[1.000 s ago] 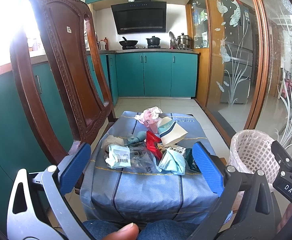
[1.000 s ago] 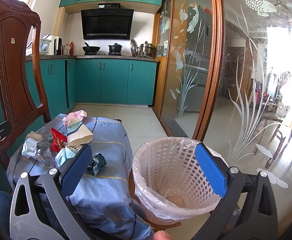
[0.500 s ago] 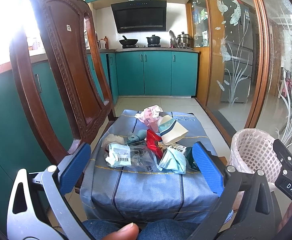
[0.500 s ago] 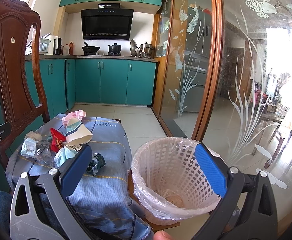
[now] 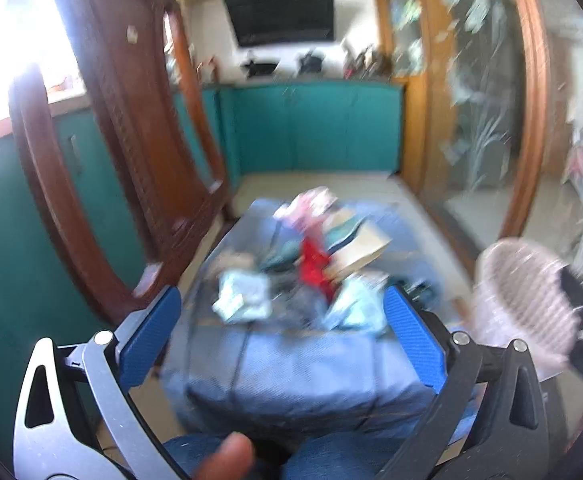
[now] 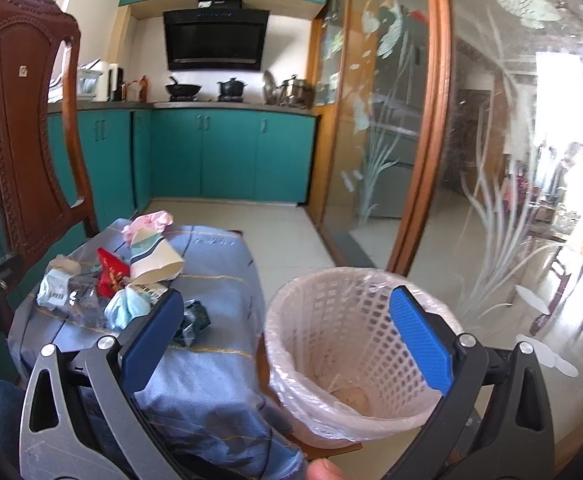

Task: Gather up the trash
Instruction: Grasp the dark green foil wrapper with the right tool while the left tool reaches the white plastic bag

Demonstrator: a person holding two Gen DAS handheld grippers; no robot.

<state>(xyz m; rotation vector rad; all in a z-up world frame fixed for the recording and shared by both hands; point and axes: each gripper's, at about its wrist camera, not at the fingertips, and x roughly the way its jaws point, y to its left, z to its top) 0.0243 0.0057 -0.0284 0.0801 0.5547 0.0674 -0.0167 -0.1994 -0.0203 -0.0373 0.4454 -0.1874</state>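
Note:
A heap of trash lies on a low stand under a blue cloth [image 6: 211,280]: a paper cup [image 6: 153,262], a red wrapper [image 6: 109,272], a pink crumpled bag [image 6: 149,220], pale blue wrappers [image 6: 125,308] and a dark wrapper [image 6: 193,320]. In the blurred left wrist view the red wrapper [image 5: 313,264] and paper cup [image 5: 361,248] show too. My left gripper [image 5: 281,338] is open and empty, short of the heap. My right gripper [image 6: 285,338] is open and empty above the near rim of a white lattice basket [image 6: 331,328] with a plastic liner.
A carved wooden chair [image 6: 23,128] stands left of the stand. Teal kitchen cabinets [image 6: 227,156] line the back wall. A glass sliding door with a wooden frame [image 6: 423,140] is on the right. A person's knees in jeans [image 5: 319,456] are under the grippers.
The left wrist view has gone blurred as the left gripper moves; the heap sits a little higher in it. The right gripper has shifted slightly, with the basket nearer the middle.

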